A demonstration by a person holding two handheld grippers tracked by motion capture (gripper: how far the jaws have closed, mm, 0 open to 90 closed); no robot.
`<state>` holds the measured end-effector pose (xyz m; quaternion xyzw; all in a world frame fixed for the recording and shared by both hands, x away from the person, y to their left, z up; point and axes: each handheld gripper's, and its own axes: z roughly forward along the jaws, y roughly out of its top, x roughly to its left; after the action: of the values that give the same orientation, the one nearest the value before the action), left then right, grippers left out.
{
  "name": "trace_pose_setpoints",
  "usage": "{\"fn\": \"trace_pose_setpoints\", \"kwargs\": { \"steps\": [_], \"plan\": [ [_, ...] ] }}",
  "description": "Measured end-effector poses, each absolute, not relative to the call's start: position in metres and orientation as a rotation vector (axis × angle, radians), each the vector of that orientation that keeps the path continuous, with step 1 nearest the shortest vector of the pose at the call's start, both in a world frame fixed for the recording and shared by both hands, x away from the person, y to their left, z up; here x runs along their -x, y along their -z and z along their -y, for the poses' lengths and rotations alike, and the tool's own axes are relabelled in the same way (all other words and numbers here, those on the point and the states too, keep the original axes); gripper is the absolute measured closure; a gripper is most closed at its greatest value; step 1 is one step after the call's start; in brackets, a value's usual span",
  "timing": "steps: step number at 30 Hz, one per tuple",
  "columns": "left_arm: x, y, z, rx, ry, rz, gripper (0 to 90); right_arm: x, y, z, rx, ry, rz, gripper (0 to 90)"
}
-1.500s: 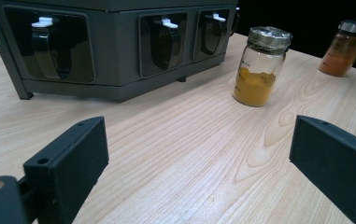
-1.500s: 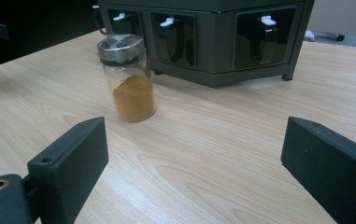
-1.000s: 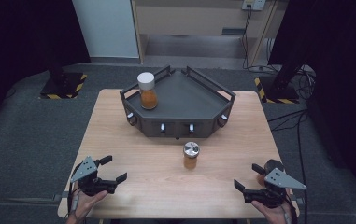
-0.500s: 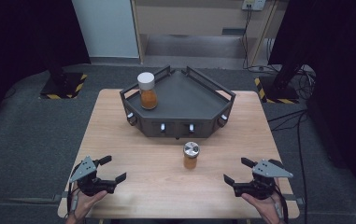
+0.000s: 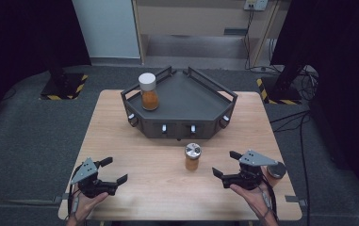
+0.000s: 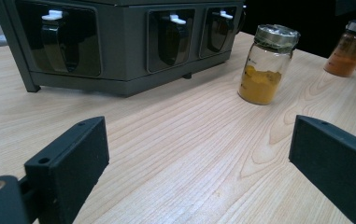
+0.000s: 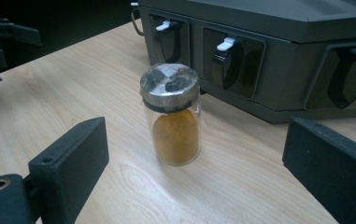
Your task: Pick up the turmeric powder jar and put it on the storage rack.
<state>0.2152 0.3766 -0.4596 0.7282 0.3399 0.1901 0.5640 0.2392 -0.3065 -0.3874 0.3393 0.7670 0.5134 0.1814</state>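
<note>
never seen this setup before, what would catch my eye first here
Probably the dark angular rack at the far middle of the wooden table, with a white-capped jar of orange powder standing on its left part. Next, the metal-lidded jar of yellow powder on the bare wood in front of it, framed between the open jaws of the right gripper.

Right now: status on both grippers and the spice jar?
Left gripper open, empty, low over table. Right gripper open, aimed at yellow spice jar, not touching. Jar upright, lidded, before the grey tray. Path unobstructed.
</note>
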Motion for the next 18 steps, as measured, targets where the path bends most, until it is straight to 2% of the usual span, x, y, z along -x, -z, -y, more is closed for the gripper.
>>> {"fn": "trace_pose_setpoints", "kwargs": {
  "steps": [18],
  "plan": [
    [-0.216, 0.459, -0.375, -1.729, -0.448, -0.79, 4.2, -0.271, 0.379, 0.269, -0.976, -1.424, -2.236, 7.8]
  ]
}}
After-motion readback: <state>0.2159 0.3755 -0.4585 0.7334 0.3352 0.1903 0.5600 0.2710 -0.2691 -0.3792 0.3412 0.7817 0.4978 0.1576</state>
